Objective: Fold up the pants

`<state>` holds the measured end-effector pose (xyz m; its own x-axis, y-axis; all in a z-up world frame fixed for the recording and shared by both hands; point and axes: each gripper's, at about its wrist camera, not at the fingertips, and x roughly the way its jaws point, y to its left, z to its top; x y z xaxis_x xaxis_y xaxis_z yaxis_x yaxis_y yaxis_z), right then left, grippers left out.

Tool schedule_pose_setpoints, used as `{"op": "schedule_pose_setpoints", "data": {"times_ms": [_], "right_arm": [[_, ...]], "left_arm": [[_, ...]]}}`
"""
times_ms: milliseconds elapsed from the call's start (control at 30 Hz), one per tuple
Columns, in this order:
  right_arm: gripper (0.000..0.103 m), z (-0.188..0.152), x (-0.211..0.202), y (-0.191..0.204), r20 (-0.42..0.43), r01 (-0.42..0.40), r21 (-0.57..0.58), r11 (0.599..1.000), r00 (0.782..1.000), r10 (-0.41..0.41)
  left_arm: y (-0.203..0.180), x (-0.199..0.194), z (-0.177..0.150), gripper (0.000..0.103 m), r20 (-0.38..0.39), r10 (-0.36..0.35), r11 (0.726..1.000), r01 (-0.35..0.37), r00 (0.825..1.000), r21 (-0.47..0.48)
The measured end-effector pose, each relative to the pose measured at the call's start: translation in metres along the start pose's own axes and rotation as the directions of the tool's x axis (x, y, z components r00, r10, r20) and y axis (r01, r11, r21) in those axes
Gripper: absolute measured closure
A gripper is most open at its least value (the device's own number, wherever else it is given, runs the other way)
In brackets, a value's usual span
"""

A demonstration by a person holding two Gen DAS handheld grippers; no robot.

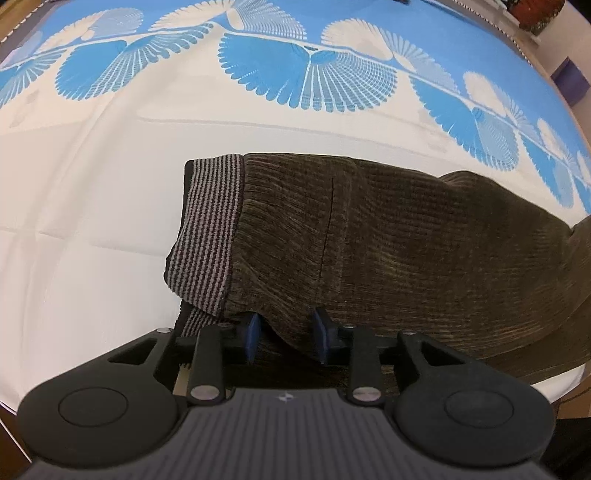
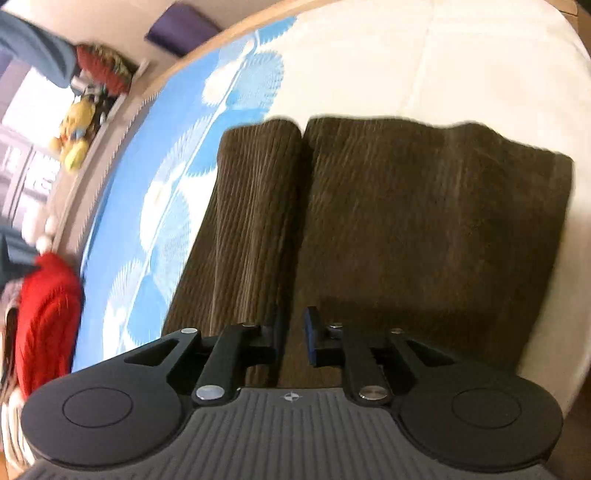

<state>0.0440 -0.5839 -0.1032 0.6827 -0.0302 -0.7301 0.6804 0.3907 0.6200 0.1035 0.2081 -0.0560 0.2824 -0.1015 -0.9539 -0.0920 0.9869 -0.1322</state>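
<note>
Brown corduroy pants (image 1: 388,240) lie folded on a white cloth with blue fan prints (image 1: 92,184). Their striped grey-and-black waistband (image 1: 207,229) is at the left end. My left gripper (image 1: 286,334) points down at the near edge of the pants, blue pads apart, with a lip of fabric loose between them. In the right wrist view the pants (image 2: 369,221) lie as two ribbed panels side by side. My right gripper (image 2: 293,332) hovers over their near end with a narrow gap between its pads, and nothing is pinched.
The cloth (image 2: 443,55) covers a round table with a wooden rim (image 2: 229,33). Beyond the rim are a red knitted item (image 2: 44,314), a yellow plush toy (image 2: 74,136) and a purple object (image 2: 181,29). The purple object (image 1: 570,81) also shows at far right.
</note>
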Motion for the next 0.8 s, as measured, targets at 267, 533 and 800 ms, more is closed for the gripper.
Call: {"op": "schedule_pose_setpoints", "data": {"times_ms": [267,533,800], "right_arm": [[0.087,0.018,0.044,0.001,0.062,0.011,0.012,1.000,0.998,-0.011],[0.084,0.030,0.058,-0.006,0.093,-0.070,0.054,0.996,0.994,0.065],[0.069,0.031,0.061,-0.002,0.079,-0.217,0.075,0.973,0.974,0.212]], "left_arm": [[-0.004,0.011,0.010,0.068,-0.023,0.019,1.000,-0.019,1.000,0.004],[-0.004,0.013,0.011,0.068,-0.032,0.027,1.000,-0.027,0.999,0.003],[-0.008,0.014,0.010,0.068,-0.032,0.032,0.999,-0.031,0.999,0.018]]}}
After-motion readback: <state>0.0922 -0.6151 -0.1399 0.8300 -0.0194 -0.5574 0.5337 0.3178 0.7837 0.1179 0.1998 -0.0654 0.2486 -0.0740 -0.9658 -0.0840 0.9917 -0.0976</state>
